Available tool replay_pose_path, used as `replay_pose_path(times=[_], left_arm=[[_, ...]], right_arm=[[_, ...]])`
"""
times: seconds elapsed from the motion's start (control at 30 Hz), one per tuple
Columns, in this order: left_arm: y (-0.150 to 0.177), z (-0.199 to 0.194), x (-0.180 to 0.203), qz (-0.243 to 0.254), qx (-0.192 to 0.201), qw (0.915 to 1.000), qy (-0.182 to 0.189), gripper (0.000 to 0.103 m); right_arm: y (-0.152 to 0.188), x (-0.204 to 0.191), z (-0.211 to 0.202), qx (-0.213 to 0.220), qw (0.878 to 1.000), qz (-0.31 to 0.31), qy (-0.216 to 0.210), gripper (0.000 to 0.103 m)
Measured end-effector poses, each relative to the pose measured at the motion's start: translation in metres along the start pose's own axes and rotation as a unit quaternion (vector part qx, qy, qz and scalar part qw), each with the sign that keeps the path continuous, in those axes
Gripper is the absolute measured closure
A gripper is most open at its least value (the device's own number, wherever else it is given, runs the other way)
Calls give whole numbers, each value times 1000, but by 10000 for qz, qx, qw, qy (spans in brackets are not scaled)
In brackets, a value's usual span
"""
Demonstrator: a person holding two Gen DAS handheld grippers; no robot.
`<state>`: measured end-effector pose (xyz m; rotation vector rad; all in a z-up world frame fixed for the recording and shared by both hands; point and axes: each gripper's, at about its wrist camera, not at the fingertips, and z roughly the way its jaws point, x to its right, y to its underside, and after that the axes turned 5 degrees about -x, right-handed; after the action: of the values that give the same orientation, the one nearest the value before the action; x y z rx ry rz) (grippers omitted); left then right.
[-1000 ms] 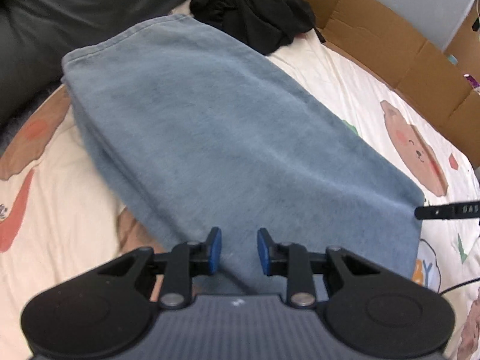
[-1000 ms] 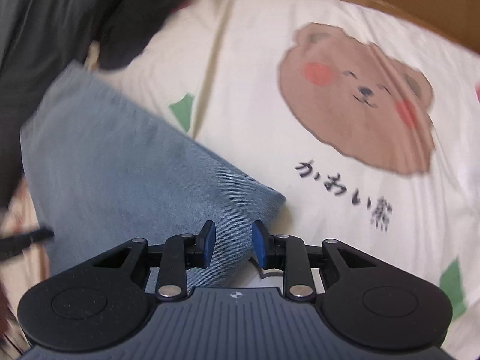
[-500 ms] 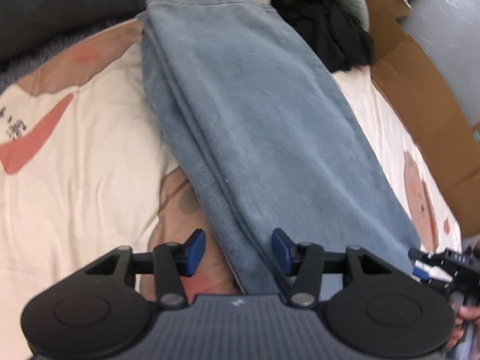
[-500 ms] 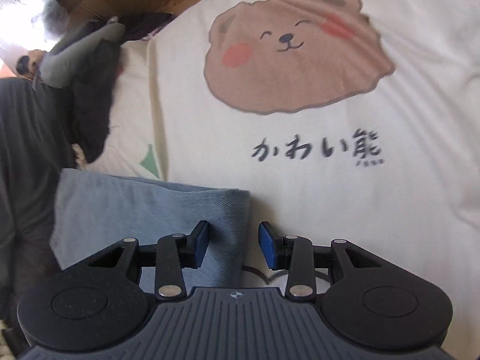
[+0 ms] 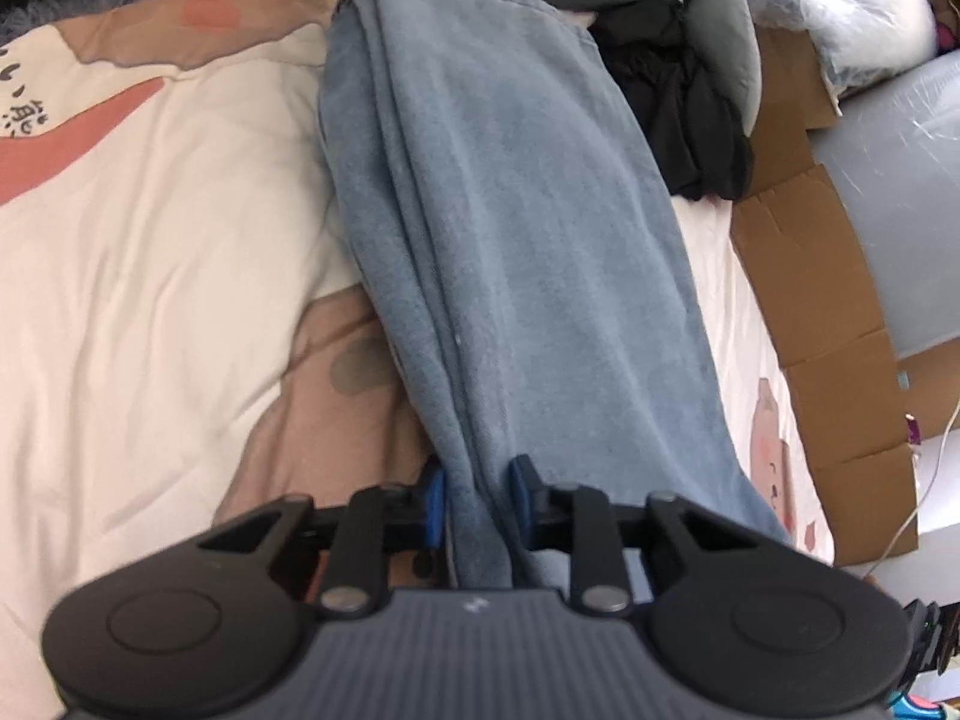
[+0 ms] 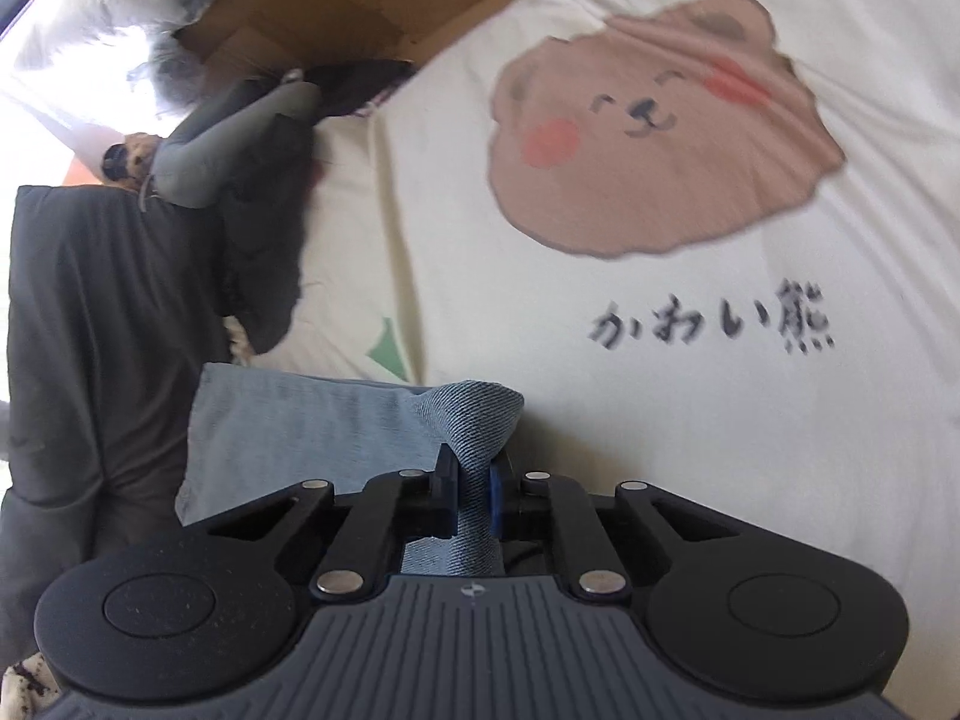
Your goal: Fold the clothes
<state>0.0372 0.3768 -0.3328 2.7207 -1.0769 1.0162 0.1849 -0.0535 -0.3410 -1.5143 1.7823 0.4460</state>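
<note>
**A:** On the bed, item one: blue jeans (image 5: pixel 528 252), folded lengthwise into a long strip lying across the printed bedsheet (image 5: pixel 150 276) towards the far edge, where the dark clothes pile (image 5: pixel 678 108) sits. Your left gripper (image 5: pixel 477 501) has its jaws clamped on the near end, at the layered side edge. Your right gripper (image 6: pixel 471 495) has its jaws pinched tight on the other near corner, a puckered nub of denim.

**B:** Risk entries, please.

**A:** Entry one: layer slip. Your left jaws look to straddle several stacked edges; if you caught only the upper ones, lifting would likely let the lower leg sag and open the fold.

**B:** And the right?

**A:** Entry two: thin bite. You hold a bunched corner, not a flat hem. Heavy denim may pull out of that pinch if you swing quickly.

**B:** Anything about the surroundings?

**A:** Entry three: the far end touches or lies just beside the dark clothes pile; I cannot tell which. Carry the near end over too far and you could drag that pile in. Entry four: uneven lift. Raise one hand ahead of the other and the strip would twist, landing skewed. The cardboard (image 5: pixel 828 324) stands along the bed's right edge, well apart from your grip.
</note>
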Motion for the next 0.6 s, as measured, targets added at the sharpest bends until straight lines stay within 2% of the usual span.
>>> replay_pose_path(times=[0.07, 0.13, 0.17, 0.3, 0.33, 0.37, 0.47, 0.6], left_arm=[[-1, 2, -1, -35, -61, 10000, -6, 70], [-2, 6, -2, -83, -122, 9999, -83, 63], [-2, 8, -2, -110, -137, 9998, -63, 60], [-1, 16, 0, -51, -206, 9998, -32, 58], [0, 18, 2, -10, -222, 9998, -21, 59], [1, 19, 2, -2, -255, 9997, 25, 67], [3, 19, 5, -54, -285, 9995, 101, 80], [2, 17, 14, 62, -296, 9995, 119, 82]], right_arm=[[-3, -2, 1, -41, 9999, -70, 89, 93], [-3, 8, 8, -128, 9997, 127, 183, 87], [-2, 15, 13, -146, 9993, 274, 219, 79], [0, 30, 25, -136, 9982, 580, -3, 73], [0, 32, 27, -137, 9980, 608, -102, 73], [1, 33, 29, -110, 9978, 635, -137, 76], [-1, 30, 24, -102, 9982, 582, -140, 93], [-10, 2, 9, -107, 9998, 106, 88, 95]])
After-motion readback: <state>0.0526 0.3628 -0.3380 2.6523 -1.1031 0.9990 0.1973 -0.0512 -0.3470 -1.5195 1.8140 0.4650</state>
